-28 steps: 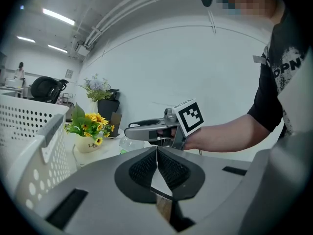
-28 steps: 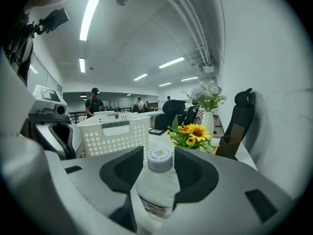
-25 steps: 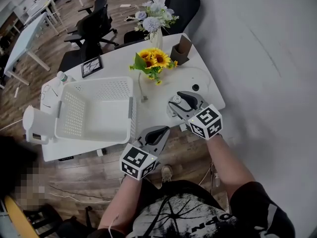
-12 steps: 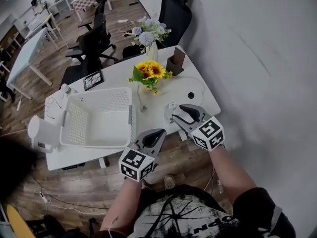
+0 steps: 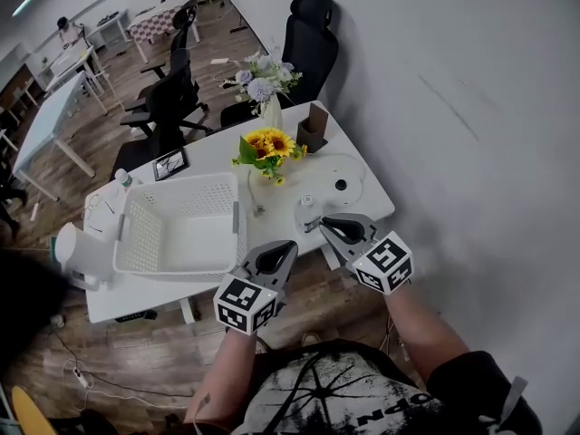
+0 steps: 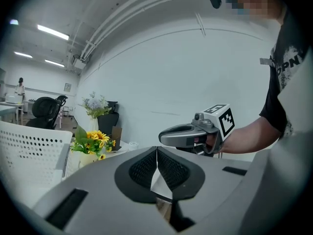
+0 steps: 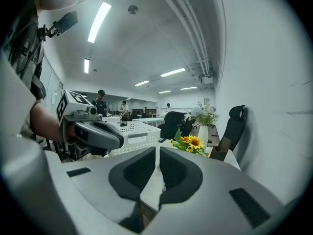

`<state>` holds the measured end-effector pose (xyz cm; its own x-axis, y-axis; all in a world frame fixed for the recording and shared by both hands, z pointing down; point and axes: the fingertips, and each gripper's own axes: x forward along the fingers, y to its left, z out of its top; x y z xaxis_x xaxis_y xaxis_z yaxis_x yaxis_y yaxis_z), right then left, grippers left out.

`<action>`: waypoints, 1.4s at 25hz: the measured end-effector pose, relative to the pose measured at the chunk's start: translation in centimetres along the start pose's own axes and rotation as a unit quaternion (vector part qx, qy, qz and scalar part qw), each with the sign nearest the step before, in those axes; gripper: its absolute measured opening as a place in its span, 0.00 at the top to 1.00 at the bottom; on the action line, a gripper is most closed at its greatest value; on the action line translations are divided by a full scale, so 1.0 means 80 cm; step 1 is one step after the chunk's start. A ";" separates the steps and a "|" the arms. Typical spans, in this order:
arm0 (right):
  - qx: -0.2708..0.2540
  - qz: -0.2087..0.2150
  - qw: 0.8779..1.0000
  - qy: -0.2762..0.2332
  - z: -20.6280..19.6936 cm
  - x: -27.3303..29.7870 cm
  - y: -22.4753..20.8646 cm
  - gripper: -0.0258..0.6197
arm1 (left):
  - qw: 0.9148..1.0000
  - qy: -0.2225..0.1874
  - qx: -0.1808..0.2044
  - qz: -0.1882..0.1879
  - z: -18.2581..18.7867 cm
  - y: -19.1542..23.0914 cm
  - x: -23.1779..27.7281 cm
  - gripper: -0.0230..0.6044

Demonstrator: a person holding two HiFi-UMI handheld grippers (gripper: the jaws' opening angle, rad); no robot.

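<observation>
Bottle (image 5: 306,205) upright on table (image 5: 358,198), right gripper (image 5: 311,227) near it, left gripper (image 5: 288,246) alongside, both closed, empty.

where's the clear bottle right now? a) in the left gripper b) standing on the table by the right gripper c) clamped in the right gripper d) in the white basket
b: the head view shows the clear bottle upright on the table just ahead of the right gripper, whose jaws are shut on nothing.

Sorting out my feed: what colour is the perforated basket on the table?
White. The basket shows best in the head view.
</observation>
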<state>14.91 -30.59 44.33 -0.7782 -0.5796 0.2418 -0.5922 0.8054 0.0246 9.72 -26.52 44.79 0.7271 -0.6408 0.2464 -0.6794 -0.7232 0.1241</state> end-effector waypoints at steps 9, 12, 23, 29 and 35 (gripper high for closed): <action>0.007 0.007 1.000 0.001 -0.002 -0.017 0.021 0.91 | 1.000 -0.008 0.011 -0.010 0.007 -0.008 0.000 0.95; 0.011 0.011 1.000 -0.003 0.000 -0.021 0.025 0.92 | 1.000 -0.009 0.014 -0.012 0.010 -0.010 0.002 0.95; 0.003 0.021 1.000 0.013 -0.011 -0.021 0.033 0.93 | 1.000 0.002 0.024 -0.016 0.009 -0.014 0.008 0.95; -0.001 0.020 1.000 0.021 -0.020 -0.020 0.030 0.93 | 1.000 0.003 0.026 -0.009 0.008 -0.012 0.009 0.95; -0.009 0.017 0.999 0.032 -0.030 -0.019 0.034 0.93 | 1.000 0.007 0.024 -0.009 0.003 -0.011 0.009 0.95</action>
<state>14.98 -27.20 46.38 -0.7832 -0.5425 0.3039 -0.5605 0.8275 0.0328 10.88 -26.44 44.61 0.7371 -0.6244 0.2585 -0.6608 -0.7460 0.0821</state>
